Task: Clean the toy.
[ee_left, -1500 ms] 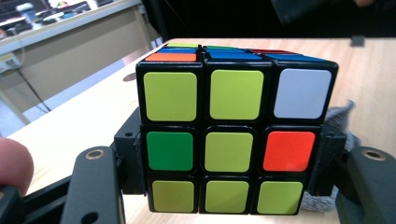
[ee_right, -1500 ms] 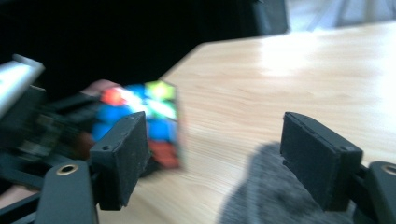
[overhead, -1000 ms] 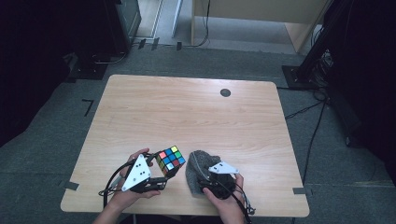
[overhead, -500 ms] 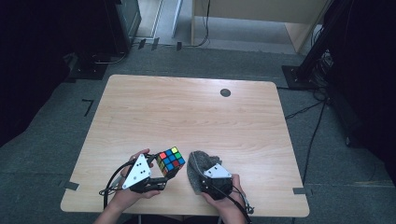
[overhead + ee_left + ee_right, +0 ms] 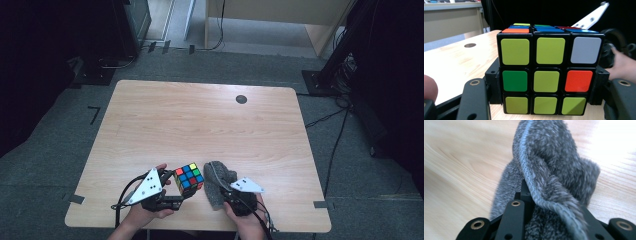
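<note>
A scrambled Rubik's cube (image 5: pixel 189 178) is held just above the table's near edge, with my left gripper (image 5: pixel 183 190) shut on its two sides. In the left gripper view the cube (image 5: pixel 546 75) shows a mostly yellow-green face between the black fingers (image 5: pixel 474 100). To its right lies a grey fuzzy cloth (image 5: pixel 218 179). My right gripper (image 5: pixel 226 196) has just been closing, and its jaws now pinch a bunched fold of the cloth (image 5: pixel 554 162) at the near end.
The wooden table (image 5: pixel 200 120) has a small black round cap (image 5: pixel 241 99) near its far edge. The person's right hand (image 5: pixel 624 67) and that gripper's grey plate (image 5: pixel 591 18) sit close beside the cube. Dark furniture and cables stand beyond the table.
The right gripper's jaws have closed on the cloth, which now bunches up between them. The left gripper and the cube have stayed put.
</note>
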A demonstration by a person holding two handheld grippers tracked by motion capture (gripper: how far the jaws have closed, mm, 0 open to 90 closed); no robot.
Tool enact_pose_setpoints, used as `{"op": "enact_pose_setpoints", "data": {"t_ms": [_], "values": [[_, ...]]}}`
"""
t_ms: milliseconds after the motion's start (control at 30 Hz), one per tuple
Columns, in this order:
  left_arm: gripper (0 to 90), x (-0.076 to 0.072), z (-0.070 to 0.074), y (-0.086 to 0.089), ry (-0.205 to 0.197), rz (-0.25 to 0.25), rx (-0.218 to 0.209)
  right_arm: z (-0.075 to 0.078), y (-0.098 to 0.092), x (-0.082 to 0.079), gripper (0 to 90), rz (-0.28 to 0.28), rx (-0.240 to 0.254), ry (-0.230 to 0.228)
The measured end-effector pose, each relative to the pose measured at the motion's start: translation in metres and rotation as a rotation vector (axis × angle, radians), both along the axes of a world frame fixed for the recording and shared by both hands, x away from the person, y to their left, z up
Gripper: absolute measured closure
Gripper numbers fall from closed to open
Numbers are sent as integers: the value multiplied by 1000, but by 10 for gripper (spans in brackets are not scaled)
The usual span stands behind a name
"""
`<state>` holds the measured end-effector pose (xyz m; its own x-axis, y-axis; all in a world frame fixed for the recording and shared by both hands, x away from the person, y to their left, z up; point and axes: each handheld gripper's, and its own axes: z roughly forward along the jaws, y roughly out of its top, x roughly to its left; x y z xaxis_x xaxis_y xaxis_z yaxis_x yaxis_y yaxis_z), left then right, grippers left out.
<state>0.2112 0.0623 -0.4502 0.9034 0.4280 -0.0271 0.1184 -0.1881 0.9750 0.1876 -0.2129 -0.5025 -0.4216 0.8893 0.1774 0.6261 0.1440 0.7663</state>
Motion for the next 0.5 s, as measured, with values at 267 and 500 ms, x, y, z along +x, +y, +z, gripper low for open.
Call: {"op": "enact_pose_setpoints", "data": {"t_ms": [267, 500], "values": [[340, 5, 0, 10, 34, 40, -9, 41, -4, -16, 783, 15, 122, -146], [340, 6, -14, 0, -7, 54, 117, 73, -12, -17, 778, 73, 231, -171]]}}
